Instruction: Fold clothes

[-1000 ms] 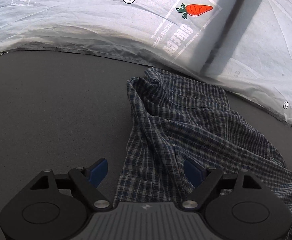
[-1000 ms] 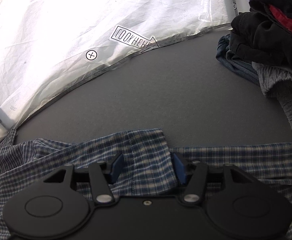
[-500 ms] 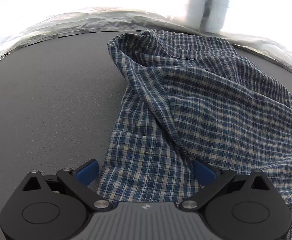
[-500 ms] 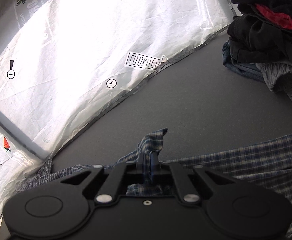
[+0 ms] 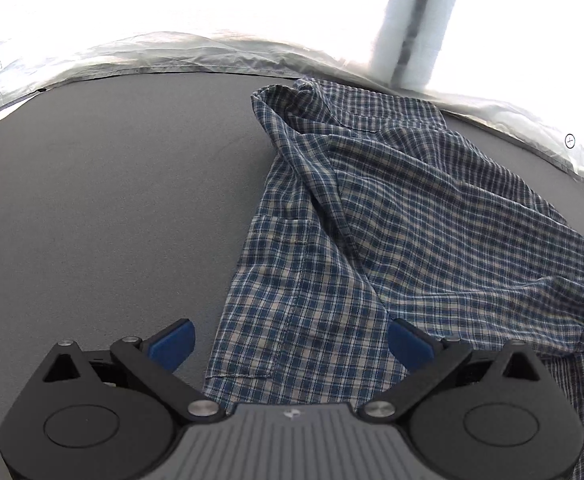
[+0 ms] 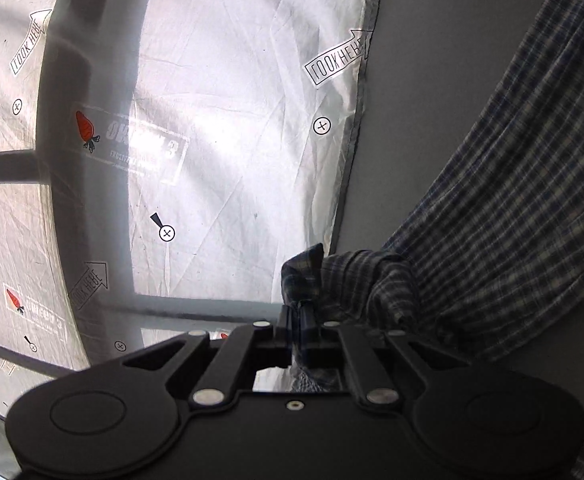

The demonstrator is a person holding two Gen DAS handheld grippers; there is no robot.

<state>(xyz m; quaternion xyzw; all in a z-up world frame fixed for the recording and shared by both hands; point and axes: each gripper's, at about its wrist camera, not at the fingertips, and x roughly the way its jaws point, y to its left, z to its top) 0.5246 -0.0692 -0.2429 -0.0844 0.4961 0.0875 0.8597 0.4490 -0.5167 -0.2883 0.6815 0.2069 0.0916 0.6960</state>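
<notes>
Left tool w/ blue pads spread wide, poised over the near hem of a blue-and-white checked cotton shirt, not gripping it; its jaws have just been opening. Right tool clamped tight on a bunched corner of the same shirt, cloth trailing away to the right, lifted off the grey felt-like table. Rest of shirt lies crumpled on table, right of centre. Beyond, a white translucent sheet printed w/ carrots & arrows rims the far edge
</notes>
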